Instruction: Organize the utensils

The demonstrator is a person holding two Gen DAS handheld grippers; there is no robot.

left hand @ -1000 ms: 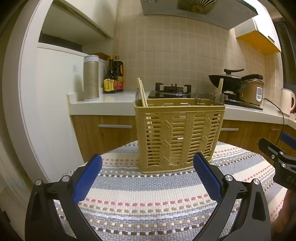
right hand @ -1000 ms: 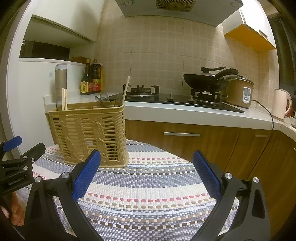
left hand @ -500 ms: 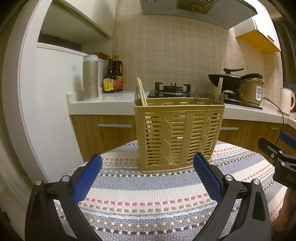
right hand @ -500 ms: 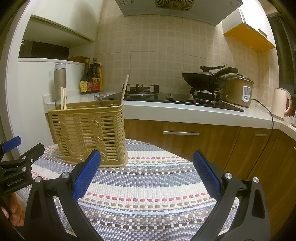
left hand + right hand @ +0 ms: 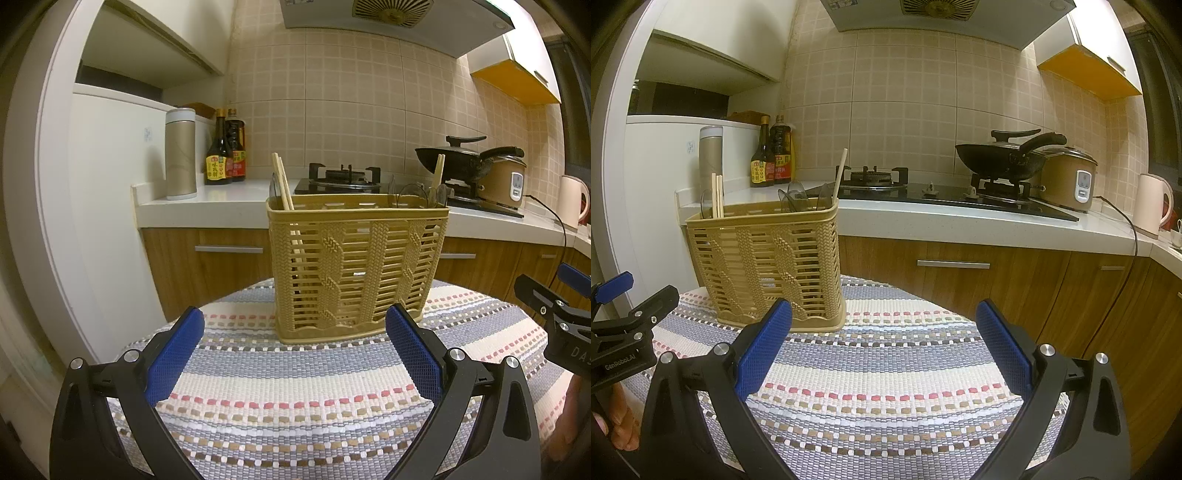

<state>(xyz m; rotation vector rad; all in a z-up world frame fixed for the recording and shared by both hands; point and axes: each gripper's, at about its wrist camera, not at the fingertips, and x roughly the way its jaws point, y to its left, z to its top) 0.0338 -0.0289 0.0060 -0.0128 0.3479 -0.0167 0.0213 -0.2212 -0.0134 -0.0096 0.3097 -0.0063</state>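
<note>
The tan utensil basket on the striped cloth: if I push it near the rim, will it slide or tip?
Probably tips before sliding: the utensil basket stands tall on a narrow base. The woven striped cloth likely grips or bunches. Its slatted plastic walls look light, and the chopsticks rising above the rim add top weight.

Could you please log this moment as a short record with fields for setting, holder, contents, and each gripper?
setting: kitchen, striped woven cloth on a table
holder: tan slatted utensil basket, upright on the cloth
contents: pair of chopsticks at its left end, single chopstick at its right end, clear spoons between
left gripper: open, empty, facing the basket, not touching it
right gripper: open, empty, aimed right of the basket
background: wok on the stove, rice cooker, two sauce bottles
</note>
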